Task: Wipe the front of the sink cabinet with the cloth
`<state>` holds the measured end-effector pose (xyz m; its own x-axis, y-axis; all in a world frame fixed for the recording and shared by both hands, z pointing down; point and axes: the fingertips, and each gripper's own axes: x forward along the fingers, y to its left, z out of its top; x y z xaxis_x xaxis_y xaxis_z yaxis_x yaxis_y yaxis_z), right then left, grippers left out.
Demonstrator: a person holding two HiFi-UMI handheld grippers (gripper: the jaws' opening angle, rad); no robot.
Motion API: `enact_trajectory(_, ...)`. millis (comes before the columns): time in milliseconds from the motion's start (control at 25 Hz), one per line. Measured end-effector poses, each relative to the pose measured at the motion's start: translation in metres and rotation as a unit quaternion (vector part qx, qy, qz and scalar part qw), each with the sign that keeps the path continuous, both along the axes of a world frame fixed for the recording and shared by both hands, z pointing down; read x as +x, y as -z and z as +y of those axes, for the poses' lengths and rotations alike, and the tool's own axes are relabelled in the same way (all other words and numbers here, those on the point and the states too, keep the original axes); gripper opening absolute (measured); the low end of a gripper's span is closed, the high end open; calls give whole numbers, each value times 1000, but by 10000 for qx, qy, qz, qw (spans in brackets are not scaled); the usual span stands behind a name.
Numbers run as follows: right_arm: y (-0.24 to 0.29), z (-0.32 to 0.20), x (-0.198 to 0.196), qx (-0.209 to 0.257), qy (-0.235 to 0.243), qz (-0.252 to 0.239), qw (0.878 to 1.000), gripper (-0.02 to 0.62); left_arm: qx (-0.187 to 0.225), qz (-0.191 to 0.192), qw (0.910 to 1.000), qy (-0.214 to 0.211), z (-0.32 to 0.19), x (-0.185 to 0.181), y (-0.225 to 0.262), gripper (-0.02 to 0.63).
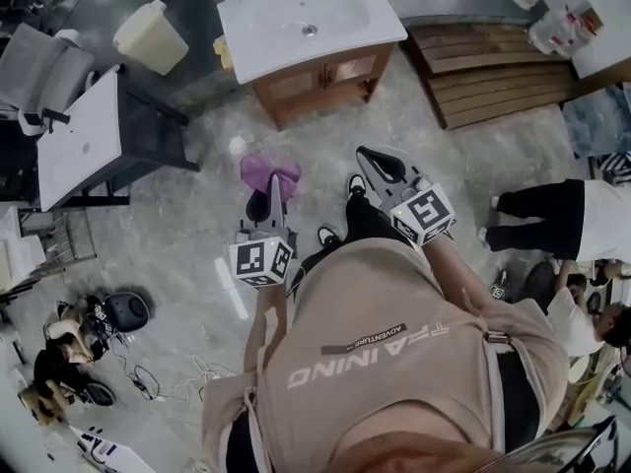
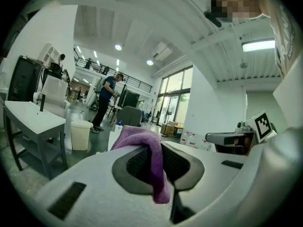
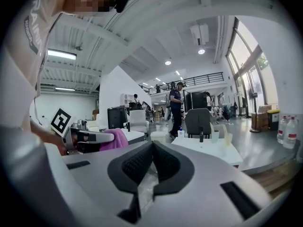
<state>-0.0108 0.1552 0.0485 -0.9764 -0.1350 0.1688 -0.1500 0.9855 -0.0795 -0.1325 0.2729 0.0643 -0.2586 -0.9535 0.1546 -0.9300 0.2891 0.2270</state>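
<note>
A purple cloth (image 1: 269,174) hangs from my left gripper (image 1: 266,197), whose jaws are shut on it; in the left gripper view the cloth (image 2: 150,161) drapes over the pinched pads. My right gripper (image 1: 383,166) is shut with nothing between its pads, level with the left one and to its right. Ahead stands the wooden sink cabinet (image 1: 320,80) under a white basin top (image 1: 306,20), about a step beyond both grippers. From the right gripper view I see the cloth (image 3: 112,139), the left gripper (image 3: 90,138) and the basin top (image 3: 213,150).
A beige bin (image 1: 151,35) stands left of the cabinet. A grey desk (image 1: 84,141) and chair (image 1: 30,72) are at left. Wooden pallets (image 1: 488,72) lie right of the cabinet. A person in black trousers (image 1: 552,220) stands at right. Cables and gear (image 1: 108,323) litter the floor at lower left.
</note>
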Motion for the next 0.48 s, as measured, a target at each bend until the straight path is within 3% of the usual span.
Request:
enact_trajectory(240,-13,-41,-29,-327,55,-223,9992,12,-278,-156,9995,-1,-36,-17,1,37)
enact_trajectory(480,-30,-109,-51,-375,120,-77,9992,12,76,304,9995,88,-112,-50,18,37)
